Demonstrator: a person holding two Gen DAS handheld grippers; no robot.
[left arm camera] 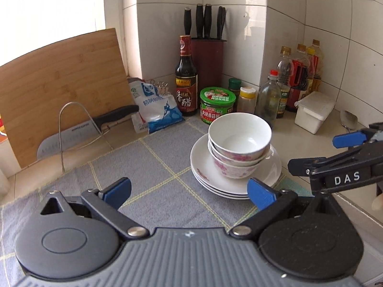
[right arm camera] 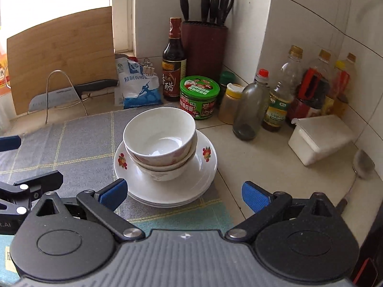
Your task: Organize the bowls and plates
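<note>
Count on counter: 3 nested bowls (right arm camera: 160, 141) on 3 stacked plates (right arm camera: 203, 181); 1 knife block (right arm camera: 203, 47), 1 cutting board (right arm camera: 59, 55), 1 loose knife (right arm camera: 71, 91), 1 salt bag (right arm camera: 136, 86), 1 green-lidded jar (right arm camera: 199, 96), 1 white lidded box (right arm camera: 320, 138).

The left gripper (left arm camera: 189, 191) is holding its two blue fingers wide apart, with nothing between them. The right gripper (right arm camera: 184, 195) is doing the same, wide open and holding nothing. Both are pointing forward, side by side, and each one is showing at the edge of the other's view.
</note>
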